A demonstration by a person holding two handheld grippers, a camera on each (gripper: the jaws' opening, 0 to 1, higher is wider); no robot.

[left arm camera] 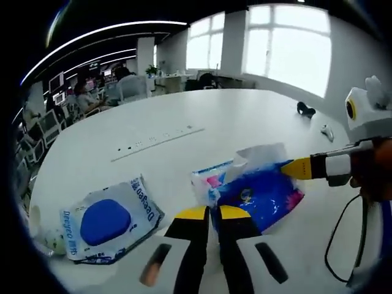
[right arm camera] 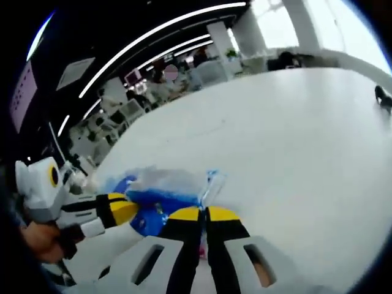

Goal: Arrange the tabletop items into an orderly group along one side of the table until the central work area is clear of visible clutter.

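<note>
Blue-and-white crinkled tissue pack (left arm camera: 254,187) lay on the white table (left arm camera: 202,122), left gripper (left arm camera: 209,212) and right gripper (right arm camera: 203,214) both pinched closed on it, wet-wipes pack (left arm camera: 110,219) nearby.

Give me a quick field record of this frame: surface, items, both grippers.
surface: white table
item 1: blue tissue pack, near centre, pinched from two sides
item 2: wet wipes pack, flat, apart from the tissue pack
far items: small dark object near far edge
left gripper: jaws closed on tissue pack
right gripper: jaws closed on tissue pack
background: office desks, windows
</note>
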